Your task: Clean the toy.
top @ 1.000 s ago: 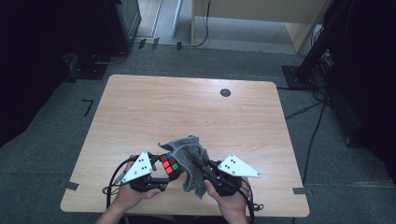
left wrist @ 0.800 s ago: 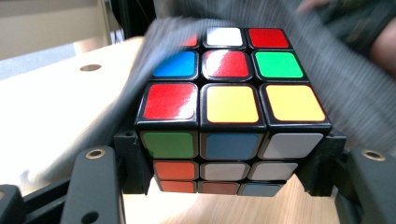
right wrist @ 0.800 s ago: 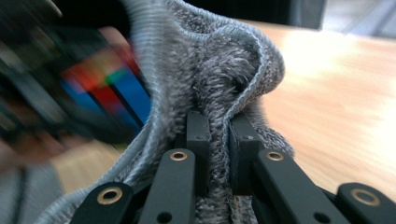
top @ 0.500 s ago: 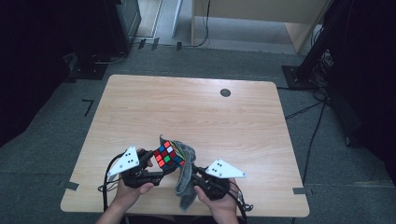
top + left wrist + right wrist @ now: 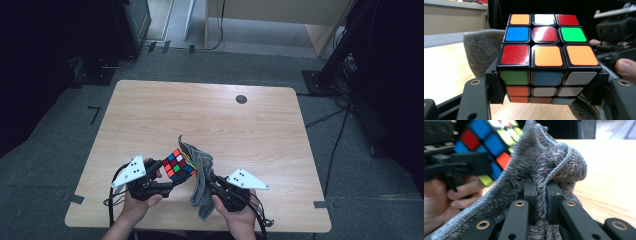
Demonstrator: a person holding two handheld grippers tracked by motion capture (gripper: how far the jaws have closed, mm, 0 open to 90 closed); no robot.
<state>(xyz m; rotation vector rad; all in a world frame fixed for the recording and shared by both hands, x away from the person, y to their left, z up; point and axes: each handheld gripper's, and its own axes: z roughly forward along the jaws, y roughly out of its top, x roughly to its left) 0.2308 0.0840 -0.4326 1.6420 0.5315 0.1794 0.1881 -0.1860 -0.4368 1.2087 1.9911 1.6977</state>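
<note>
Lower centre of the high view: left tongs clamp the cube, tilted up off the bench; right tongs pinch the grey cloth (touching the cube).

- A light wooden tabletop with rounded corners fills the middle of the high view, standing on a grey carpeted floor.
- A small dark round disc sits in its surface, toward the upper right.
- Pale wood grain runs across it.

Scrambled cube tilted, touching bunched grey cloth.
</note>
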